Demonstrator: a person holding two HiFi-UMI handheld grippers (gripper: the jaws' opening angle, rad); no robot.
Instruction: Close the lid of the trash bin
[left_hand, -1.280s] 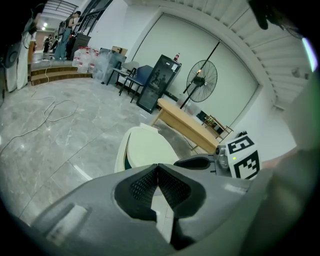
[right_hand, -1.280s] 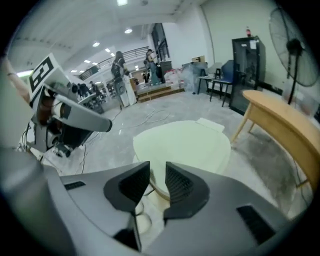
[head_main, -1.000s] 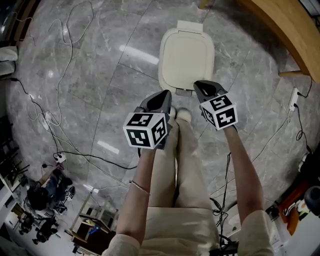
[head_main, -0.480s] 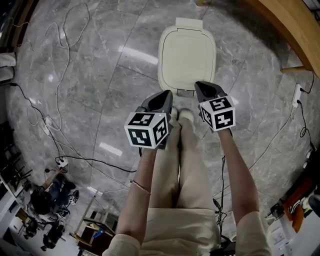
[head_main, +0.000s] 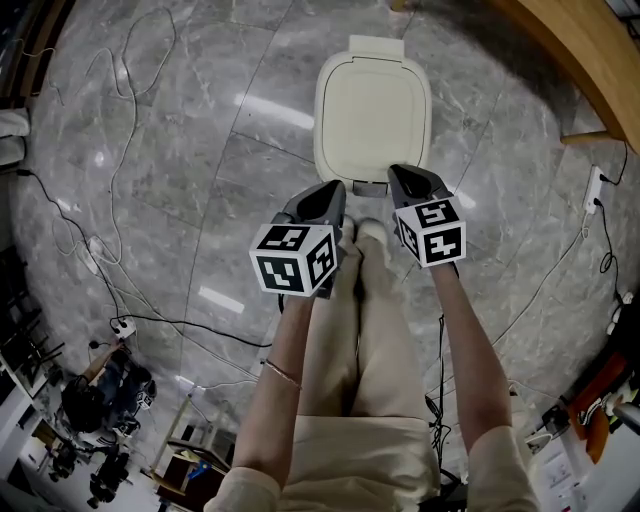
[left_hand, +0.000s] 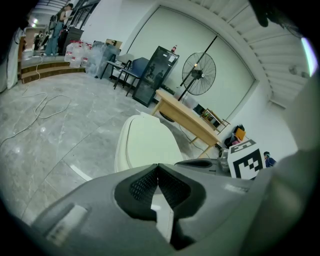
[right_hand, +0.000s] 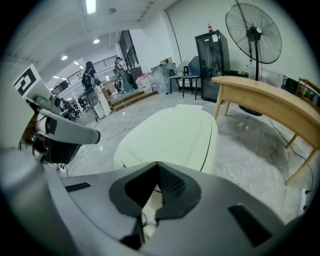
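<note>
Both pairs of tongs were held side by side, angled down at the floor. The left tongs (head_main: 328, 190) were pressed together with nothing between them. The right tongs (head_main: 405, 173) were likewise together and empty. Closed tips probably suited pushing a lid rather than gripping it. Each pair carried a marker cube (head_main: 292, 259) printed with black-and-white squares and no words. Between the two pairs, slightly nearer the person, showed the person's shoes (head_main: 368, 230).

Just ahead of both tips, closer to the right pair, stood the cream trash bin (head_main: 372, 110) on the grey marble floor (head_main: 180, 150). Its lid (right_hand: 172, 132) lay flat on the rim, so the task looked finished. The tongs seemed to hang just short of it. No brand or label could be read on the bin.

Left of the tongs, loose cables (head_main: 120, 120) trailed over the floor. Beyond the bin to the right ran a long wooden worktop (right_hand: 265, 100). Past it stood a fan (right_hand: 252, 30) and a dark cabinet (right_hand: 212, 47), with no legible print.
</note>
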